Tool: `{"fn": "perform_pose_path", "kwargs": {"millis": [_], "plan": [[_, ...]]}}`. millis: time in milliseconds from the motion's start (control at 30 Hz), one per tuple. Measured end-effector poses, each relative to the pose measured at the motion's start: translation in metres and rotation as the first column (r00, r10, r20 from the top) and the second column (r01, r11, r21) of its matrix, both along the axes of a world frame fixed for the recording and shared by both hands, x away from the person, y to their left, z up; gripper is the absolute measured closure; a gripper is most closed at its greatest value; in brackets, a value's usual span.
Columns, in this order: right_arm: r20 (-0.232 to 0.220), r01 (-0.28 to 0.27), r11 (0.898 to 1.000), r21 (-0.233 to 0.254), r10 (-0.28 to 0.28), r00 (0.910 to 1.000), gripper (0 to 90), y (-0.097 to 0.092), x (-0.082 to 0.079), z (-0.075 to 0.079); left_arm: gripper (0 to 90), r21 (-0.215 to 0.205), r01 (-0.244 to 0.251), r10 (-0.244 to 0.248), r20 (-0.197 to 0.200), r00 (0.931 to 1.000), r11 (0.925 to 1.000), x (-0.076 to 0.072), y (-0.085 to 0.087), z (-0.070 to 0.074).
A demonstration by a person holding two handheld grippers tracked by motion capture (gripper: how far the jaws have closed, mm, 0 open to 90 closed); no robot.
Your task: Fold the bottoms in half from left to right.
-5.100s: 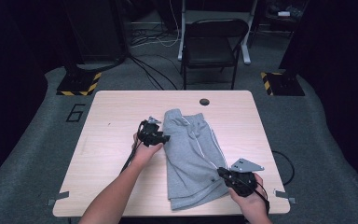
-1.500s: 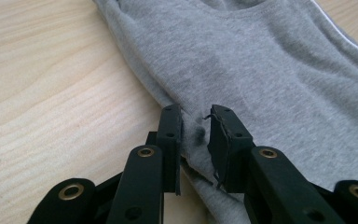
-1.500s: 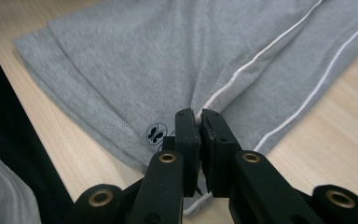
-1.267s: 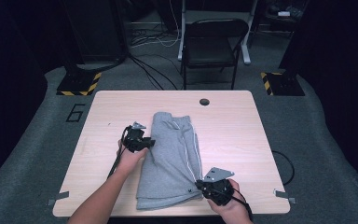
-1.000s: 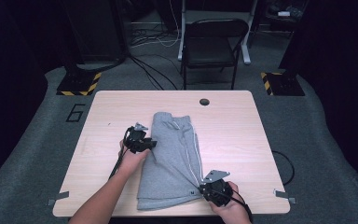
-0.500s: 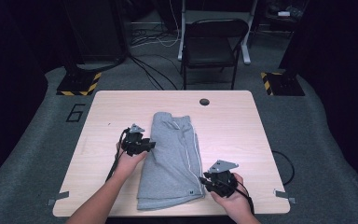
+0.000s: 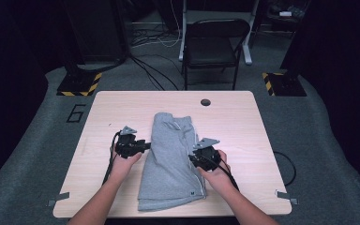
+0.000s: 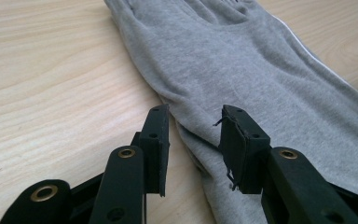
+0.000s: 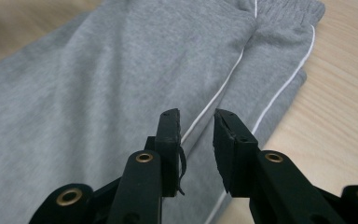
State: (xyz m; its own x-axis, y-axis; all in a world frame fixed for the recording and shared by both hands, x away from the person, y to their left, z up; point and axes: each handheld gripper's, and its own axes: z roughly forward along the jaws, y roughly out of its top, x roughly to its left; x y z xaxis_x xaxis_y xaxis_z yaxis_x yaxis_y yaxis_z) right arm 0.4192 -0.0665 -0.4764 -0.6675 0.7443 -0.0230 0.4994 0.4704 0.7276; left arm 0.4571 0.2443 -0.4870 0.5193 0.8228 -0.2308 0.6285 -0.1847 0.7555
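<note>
Item one, the left gripper (image 7: 140,146): we find its black jaws apart with nothing pinched. In the left gripper view (image 8: 193,140) the folded edge of the grey shorts (image 8: 242,70) runs up between the jaws, and the pads stand clear of the cloth.

Item two, the right gripper (image 7: 193,158): its jaws have just been opening and now stand slightly apart over the shorts, gripping nothing. In the right gripper view (image 9: 196,137) a white piping line (image 9: 219,98) passes under the gap toward 1 o'clock.

Item three, the shorts (image 7: 171,159): soft grey jersey knit, folded lengthwise into a long strip, ribbed waistband at 12 o'clock, hems at 6 o'clock near the table's front edge. White piping follows the side seam; a small dark tag sits near the 5 o'clock corner. The left gripper sits at the strip's 9 o'clock edge, the right one on its 3 o'clock edge, both about midway along.

Item four, the table (image 7: 239,122): pale wood-grain top, rectangular with rounded corners, with a round dark hole (image 7: 205,102) at 12 o'clock. We note broad bare wood at 9 and 3 o'clock of the shorts, and more toward 12.

Item five, surroundings: grey carpet, a folding chair (image 7: 213,44) beyond the far edge, and cables on the floor.
</note>
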Motion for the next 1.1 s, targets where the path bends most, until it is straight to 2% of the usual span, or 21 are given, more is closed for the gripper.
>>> {"fn": "perform_pose_path", "kwargs": {"millis": [33, 67, 167, 267, 300, 400, 533, 567, 633, 667, 800, 833, 933, 1000, 1033, 1100], "plan": [[0.002, -0.004, 1.000, -0.001, 0.004, 1.0000, 71.2, 0.001, 0.005, -0.001, 62.7, 0.009, 0.002, -0.002, 0.008, 1.0000, 1.0000, 0.000, 0.003, 0.001], [-0.004, 0.005, 1.000, 0.015, -0.005, 1.0000, 71.1, 0.002, 0.010, -0.003, 62.7, 0.000, -0.004, 0.004, 0.009, 1.0000, 1.0000, 0.000, 0.004, 0.001], [-0.028, 0.026, 1.000, 0.013, -0.026, 0.9993, 70.6, 0.006, 0.022, -0.006, 62.7, 0.001, -0.008, 0.008, 0.015, 0.9999, 1.0000, -0.001, 0.007, 0.002], [-0.024, 0.023, 1.000, 0.018, -0.022, 0.9995, 70.1, 0.008, 0.033, -0.007, 62.7, 0.007, -0.004, 0.004, 0.014, 0.9999, 1.0000, -0.003, 0.008, 0.003], [-0.043, 0.038, 0.999, 0.026, -0.037, 0.9984, 70.0, 0.010, 0.037, -0.007, 62.7, 0.004, -0.002, 0.002, 0.015, 0.9999, 1.0000, -0.004, 0.008, 0.004], [-0.030, 0.039, 0.999, 0.005, -0.038, 0.9988, 69.1, 0.015, 0.048, -0.010, 62.6, 0.018, 0.017, -0.017, 0.017, 0.9997, 0.9997, -0.006, 0.005, 0.004], [-0.047, 0.063, 0.998, -0.008, -0.063, 0.9969, 64.1, 0.018, 0.061, -0.019, 62.5, 0.017, 0.028, -0.029, 0.017, 0.9994, 0.9995, -0.009, 0.002, 0.004], [-0.046, 0.068, 0.998, -0.005, -0.068, 0.9966, 62.4, 0.019, 0.064, -0.021, 62.5, 0.016, 0.037, -0.037, 0.005, 0.9993, 0.9992, -0.010, 0.001, 0.004], [-0.064, 0.082, 0.997, 0.006, -0.081, 0.9946, 59.1, 0.023, 0.068, -0.022, 62.4, 0.019, 0.034, -0.035, 0.009, 0.9994, 0.9992, -0.011, 0.000, 0.002], [-0.048, 0.074, 0.997, 0.007, -0.073, 0.9961, 58.1, 0.025, 0.071, -0.022, 62.4, 0.029, 0.045, -0.045, 0.006, 0.9990, 0.9986, -0.011, 0.000, 0.002], [-0.049, 0.094, 0.996, -0.009, -0.094, 0.9944, 52.3, 0.035, 0.078, -0.021, 62.3, 0.032, 0.047, -0.048, 0.000, 0.9989, 0.9984, -0.012, 0.000, 0.001], [-0.052, 0.097, 0.995, -0.001, -0.097, 0.9939, 52.2, 0.037, 0.079, -0.022, 62.1, 0.036, 0.053, -0.053, 0.002, 0.9986, 0.9980, -0.012, 0.000, 0.001], [-0.061, 0.097, 0.995, -0.040, -0.099, 0.9932, 53.1, 0.041, 0.081, -0.027, 62.0, 0.030, 0.048, -0.048, -0.003, 0.9988, 0.9984, -0.012, -0.001, 0.000], [-0.072, 0.092, 0.994, -0.060, -0.096, 0.9928, 57.0, 0.043, 0.081, -0.030, 61.8, 0.030, 0.049, -0.049, -0.003, 0.9988, 0.9984, -0.012, -0.001, 0.000], [-0.063, 0.072, 0.996, -0.052, -0.075, 0.9952, 61.5, 0.042, 0.081, -0.032, 61.8, 0.030, 0.049, -0.049, -0.003, 0.9988, 0.9984, -0.012, -0.001, 0.000], [-0.079, 0.066, 0.997, -0.048, -0.070, 0.9944, 66.9, 0.043, 0.081, -0.031, 61.7, 0.029, 0.046, -0.046, 0.006, 0.9989, 0.9985, -0.012, -0.001, -0.001]]}}
